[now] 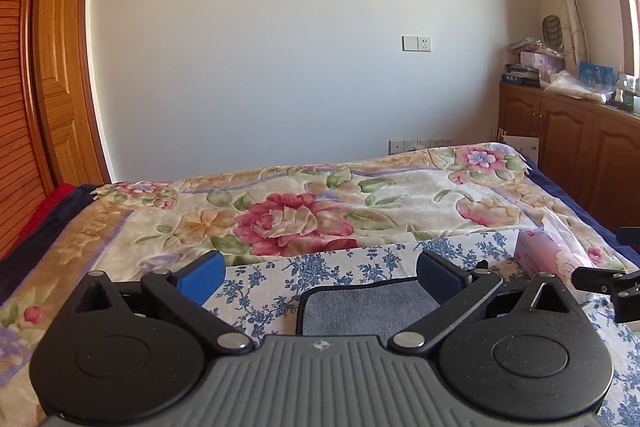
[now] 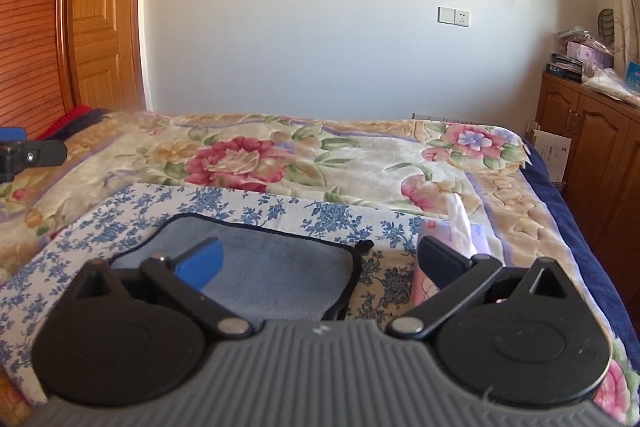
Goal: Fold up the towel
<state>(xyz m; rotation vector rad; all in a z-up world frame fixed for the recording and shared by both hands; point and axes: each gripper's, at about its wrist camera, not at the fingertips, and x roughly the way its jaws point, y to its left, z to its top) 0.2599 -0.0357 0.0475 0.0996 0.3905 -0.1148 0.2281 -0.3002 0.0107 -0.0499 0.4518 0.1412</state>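
The grey towel (image 2: 276,267) lies flat on a blue-flowered cloth (image 2: 120,219) on the bed (image 1: 400,187), seemingly already folded small, with a tissue pack (image 2: 452,239) just beside its right edge. Both tools hover above it with fingers apart and nothing held: the left tool (image 1: 320,267) over the towel's left side, the right tool (image 2: 320,259) over its right. To fold well, I judge each should come down on a near corner, pinch only the towel and not the cloth beneath, then lift both corners together and lay them evenly on the far edge, keeping clear of the tissue pack
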